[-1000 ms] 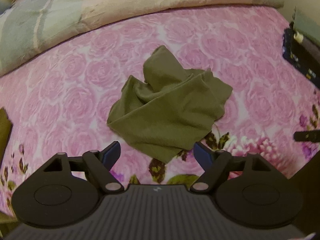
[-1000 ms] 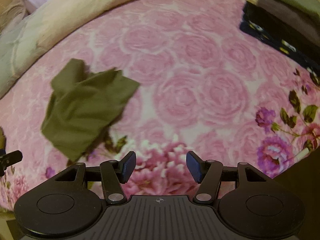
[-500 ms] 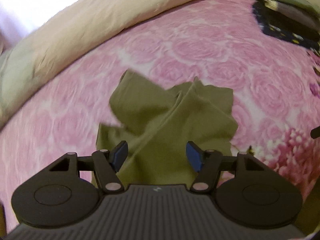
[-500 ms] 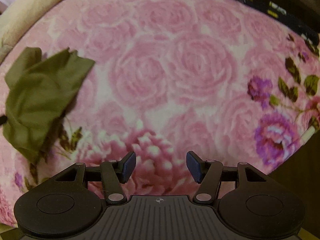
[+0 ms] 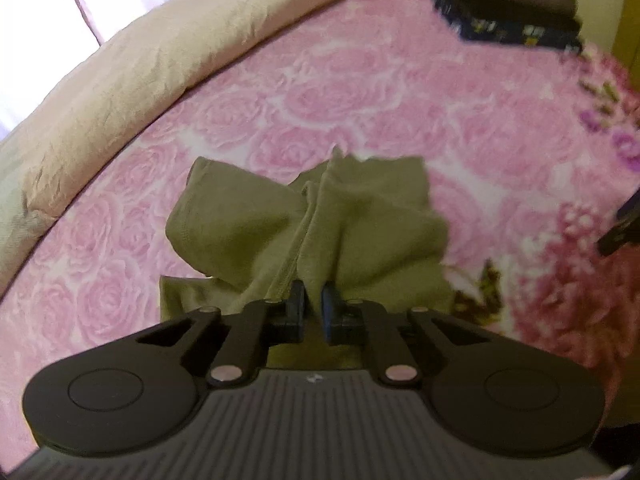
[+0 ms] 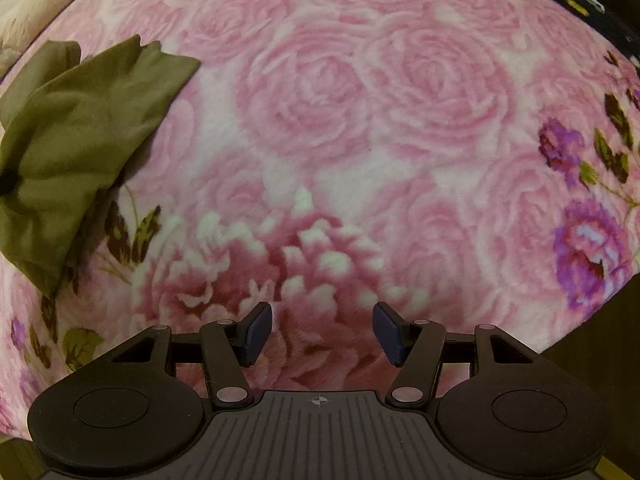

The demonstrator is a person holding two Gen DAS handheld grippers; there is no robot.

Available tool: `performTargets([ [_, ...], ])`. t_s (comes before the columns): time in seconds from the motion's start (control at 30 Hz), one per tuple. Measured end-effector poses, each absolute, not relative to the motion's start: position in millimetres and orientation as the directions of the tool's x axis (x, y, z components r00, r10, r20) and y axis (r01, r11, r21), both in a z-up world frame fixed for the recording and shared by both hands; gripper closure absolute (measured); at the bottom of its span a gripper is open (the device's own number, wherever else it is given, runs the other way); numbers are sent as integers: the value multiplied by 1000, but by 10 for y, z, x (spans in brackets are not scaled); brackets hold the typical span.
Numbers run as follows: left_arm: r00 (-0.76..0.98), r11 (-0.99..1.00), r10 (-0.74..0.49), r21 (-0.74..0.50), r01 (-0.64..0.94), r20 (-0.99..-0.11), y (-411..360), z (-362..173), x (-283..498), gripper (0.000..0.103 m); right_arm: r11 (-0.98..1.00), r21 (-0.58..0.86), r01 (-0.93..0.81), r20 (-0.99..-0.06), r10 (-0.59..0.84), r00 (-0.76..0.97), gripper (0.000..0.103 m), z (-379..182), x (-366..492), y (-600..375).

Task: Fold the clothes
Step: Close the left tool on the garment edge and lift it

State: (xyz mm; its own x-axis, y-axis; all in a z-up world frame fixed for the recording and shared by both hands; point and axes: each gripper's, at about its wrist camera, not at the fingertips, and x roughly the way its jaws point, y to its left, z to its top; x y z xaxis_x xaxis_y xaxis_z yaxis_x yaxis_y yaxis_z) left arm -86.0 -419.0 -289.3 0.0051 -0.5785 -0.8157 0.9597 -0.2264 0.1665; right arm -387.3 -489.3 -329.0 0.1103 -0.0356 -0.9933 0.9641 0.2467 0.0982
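Left hand-held gripper (image 5: 313, 294) closing, apparently pinching a fold of olive garment (image 5: 304, 224); right hand-held gripper (image 6: 322, 326) released above pink blanket (image 6: 360, 120)

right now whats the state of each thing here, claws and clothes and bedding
left claw: closing, a fold of the green garment between its pads
right claw: open, nothing between its pads, over the pink blanket
green garment: crumpled, unfolded, lying on the blanket
pink blanket: spread flat
beige quilt: bunched along the far edge
clothes pile: folded, stacked at the far corner
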Motion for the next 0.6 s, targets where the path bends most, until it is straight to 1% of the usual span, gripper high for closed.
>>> performTargets([
  [0.03, -6, -229, -591, 161, 960, -807, -4100, -2842, -846, 99, 249, 97, 964, -993, -34, 109, 44, -3293, -3860, -4891],
  [0.1, -37, -222, -609, 126, 967, -792, -3891, -2708, -755, 99, 253, 96, 963, -994, -33, 108, 44, -3290, -3830, -4893],
  [0.17, -51, -151, -643, 61, 987, -764, -3645, -2508, -512, 99, 261, 93, 961, -994, -34, 105, 44, -3277, -3785, -4907],
  [0.23, -5, 7, -701, -15, 1000, -713, -3354, -2243, -71, 99, 271, 95, 958, -993, -44, 110, 44, -3247, -3724, -4921],
  [0.27, 50, 115, -722, -48, 992, -690, -3186, -2125, 198, 99, 277, 95, 956, -992, -51, 114, 44, -3231, -3688, -4930],
  [0.37, 258, 445, -728, -152, 882, -635, -2651, -1799, 1051, 99, 295, 97, 950, -989, -75, 125, 44, -3185, -3560, -4955],
  [0.4, 353, 554, -689, -146, 819, -633, -2477, -1747, 1283, 99, 301, 98, 949, -988, -83, 128, 44, -3177, -3511, -4958],
  [0.43, 454, 660, -624, -117, 742, -636, -2306, -1723, 1490, 100, 305, 100, 947, -987, -91, 133, 44, -3169, -3459, -4959],
  [0.47, 537, 751, -534, -75, 656, -653, -2172, -1730, 1677, 100, 311, 105, 945, -985, -101, 143, 44, -3163, -3400, -4954],
  [0.5, 565, 801, -470, -58, 596, -678, -2080, -1788, 1795, 100, 307, 128, 943, -980, -107, 168, 44, -3161, -3344, -4960],
  [0.57, 570, 862, -379, -54, 503, -729, -1918, -1941, 1971, 100, 291, 188, 938, -966, -120, 230, 44, -3162, -3234, -4984],
  [0.6, 567, 889, -332, -49, 455, -753, -1837, -2017, 2059, 100, 263, 241, 934, -953, -121, 279, 44, -3184, -3191, -5005],
])
